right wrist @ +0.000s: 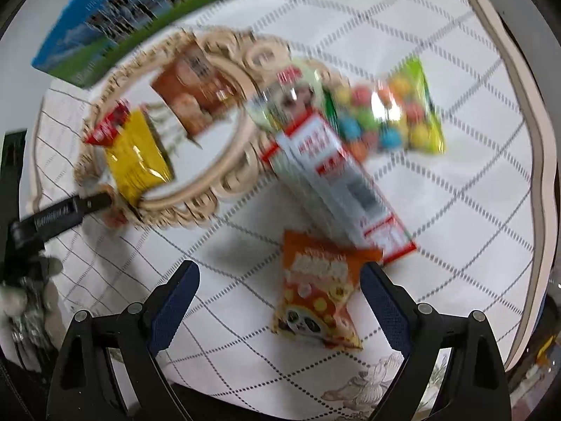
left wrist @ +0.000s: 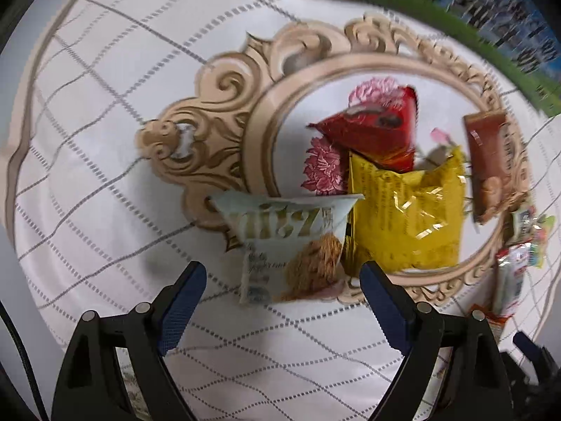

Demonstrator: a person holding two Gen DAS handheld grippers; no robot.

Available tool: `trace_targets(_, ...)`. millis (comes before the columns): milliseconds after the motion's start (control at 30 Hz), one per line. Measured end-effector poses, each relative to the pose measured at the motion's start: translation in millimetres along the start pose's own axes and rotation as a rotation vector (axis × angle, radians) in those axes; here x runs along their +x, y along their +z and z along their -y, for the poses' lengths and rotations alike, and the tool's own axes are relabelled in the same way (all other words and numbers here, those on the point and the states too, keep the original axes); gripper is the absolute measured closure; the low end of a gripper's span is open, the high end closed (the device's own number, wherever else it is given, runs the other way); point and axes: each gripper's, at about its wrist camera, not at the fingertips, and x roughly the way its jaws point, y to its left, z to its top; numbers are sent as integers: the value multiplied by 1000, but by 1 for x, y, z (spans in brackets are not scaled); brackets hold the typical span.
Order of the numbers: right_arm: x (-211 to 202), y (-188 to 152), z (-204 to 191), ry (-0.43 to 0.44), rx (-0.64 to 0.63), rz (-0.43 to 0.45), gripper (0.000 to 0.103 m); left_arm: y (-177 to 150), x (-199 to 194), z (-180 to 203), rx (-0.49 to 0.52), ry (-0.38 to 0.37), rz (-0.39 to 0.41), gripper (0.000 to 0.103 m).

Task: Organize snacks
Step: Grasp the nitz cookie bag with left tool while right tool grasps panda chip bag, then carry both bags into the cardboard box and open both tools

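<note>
Several snack packs lie on a white tablecloth [left wrist: 105,140]. In the left wrist view my left gripper [left wrist: 282,275] stands open just above a pale bag with gold lettering [left wrist: 291,242], its jaws either side of the bag's near end. Beyond lie a yellow bag [left wrist: 406,214], a red bag [left wrist: 375,129] and a brown pack [left wrist: 487,165]. In the right wrist view my right gripper [right wrist: 280,273] stands open over an orange panda bag [right wrist: 317,291]. A long white-and-red pack [right wrist: 336,175] and a green bag of coloured balls [right wrist: 389,112] lie past it.
A printed oval frame pattern [left wrist: 259,129] marks the cloth under the snacks. A green and blue box [right wrist: 122,17] stands along the table's far side. The other gripper shows as a black finger [right wrist: 63,214] at the left of the right wrist view.
</note>
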Motion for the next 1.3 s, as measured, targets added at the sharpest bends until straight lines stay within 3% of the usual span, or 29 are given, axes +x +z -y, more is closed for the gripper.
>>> trace_targets(33,6,-1,1,-10,4,-11,8,2,7,2,2,6,-11,14)
trace_targets(100,19,-5,4,-36,10,-32,8,5,15,4,1,1,-20,28)
trace_targets(133,27,-7,6,-46,18,-45,8,5,19,5,-2,-6,-27,42)
trace_targets(200,39,-9,8,-62,27,-65,11,2,21,5,-8,-11,-21,46)
trace_targets(267,50,-12,7,-83,22,-89,20,-6,19,5,-3,-3,-2,50)
trace_targets(333,62,-16,4,-114,-3,-106,32,-23,20,5,-8,-10,-8,51)
trace_targets(467,71,-27,-14,-174,-99,-75,40,-60,30,7,-12,-23,-53,52)
trace_targets(567,71,-29,-25,-145,-134,-59,48,-86,39,12,-1,-34,-88,52)
trace_targets(867,82,-25,-45,-129,-183,-54,48,-110,67,27,6,-17,-118,51)
trace_targets(1067,80,-28,-60,-147,-204,-35,54,-109,44,51,20,-14,-74,54)
trace_targets(1300,18,-25,-63,-30,-177,24,56,-98,-32,64,25,-91,49,54)
